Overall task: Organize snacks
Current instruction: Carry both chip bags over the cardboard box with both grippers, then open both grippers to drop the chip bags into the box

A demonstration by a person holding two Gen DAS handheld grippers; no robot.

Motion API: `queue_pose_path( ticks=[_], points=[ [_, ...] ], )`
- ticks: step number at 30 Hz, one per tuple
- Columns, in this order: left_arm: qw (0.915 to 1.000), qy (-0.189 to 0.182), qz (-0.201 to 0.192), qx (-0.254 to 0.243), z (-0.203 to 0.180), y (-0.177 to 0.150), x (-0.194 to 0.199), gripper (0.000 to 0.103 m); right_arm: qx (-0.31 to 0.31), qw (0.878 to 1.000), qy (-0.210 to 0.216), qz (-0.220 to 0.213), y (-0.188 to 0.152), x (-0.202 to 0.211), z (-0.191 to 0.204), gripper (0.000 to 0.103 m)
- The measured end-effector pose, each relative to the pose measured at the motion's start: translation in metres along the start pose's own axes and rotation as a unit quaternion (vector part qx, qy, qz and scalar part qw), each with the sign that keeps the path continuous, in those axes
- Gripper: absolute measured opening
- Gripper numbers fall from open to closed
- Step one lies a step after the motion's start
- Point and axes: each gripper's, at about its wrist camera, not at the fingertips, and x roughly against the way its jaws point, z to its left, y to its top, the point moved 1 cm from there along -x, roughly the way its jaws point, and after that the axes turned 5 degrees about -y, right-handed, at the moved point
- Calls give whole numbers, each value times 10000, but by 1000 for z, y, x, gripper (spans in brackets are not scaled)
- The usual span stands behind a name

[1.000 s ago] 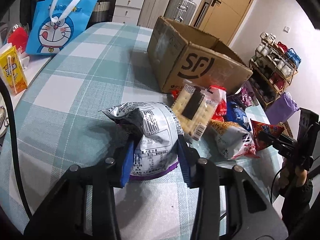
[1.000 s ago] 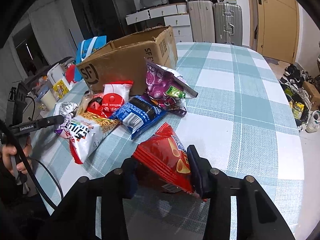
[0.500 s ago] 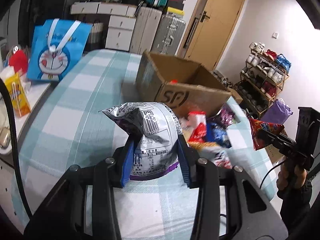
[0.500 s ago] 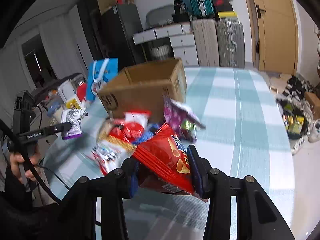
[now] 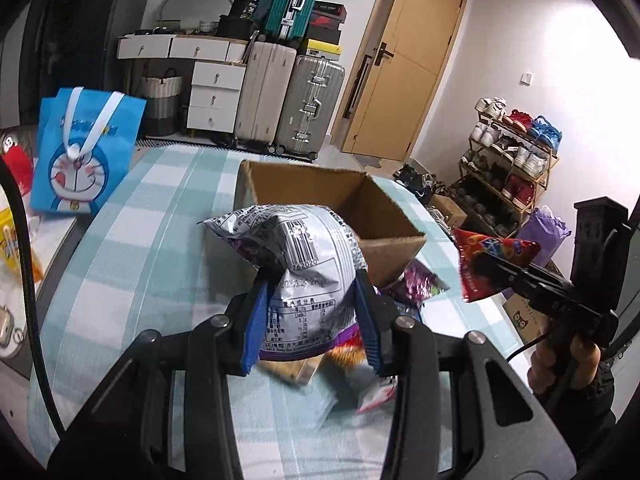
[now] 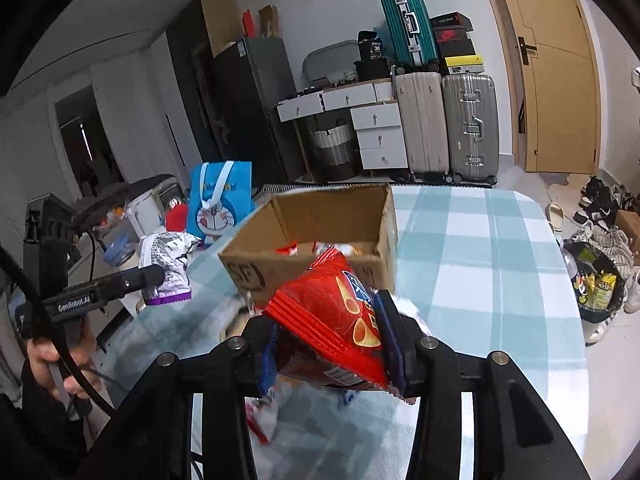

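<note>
Left claw [image 5: 310,312] pinching silver bag [image 5: 298,268], right claw [image 6: 326,346] red bag [image 6: 336,316], cardboard box [image 5: 384,216] beyond, perhaps near-empty

The left claw [image 5: 310,320] was closed, its blue pads [image 5: 253,330] pressing from either side on a silver snack bag [image 5: 298,264] that stood up between them. The right claw [image 6: 330,344] was likewise clamped on a red chip bag [image 6: 336,320]. Each was carried by a hand [image 6: 48,360] wrapped around the grip below it, both claws tilted downward.
</note>
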Motion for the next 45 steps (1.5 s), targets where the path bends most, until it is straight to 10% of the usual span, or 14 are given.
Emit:
queue_pose_path(
  ticks=[25, 45],
  points=[
    [9994, 157, 252, -172, -9, 73, -98, 37, -90, 9999, -56, -42, 64, -90, 3, 44],
    [9962, 392, 732, -276, 5, 63, -170, 38, 444, 9976, -470, 241, 63, -145, 13, 44]
  ],
)
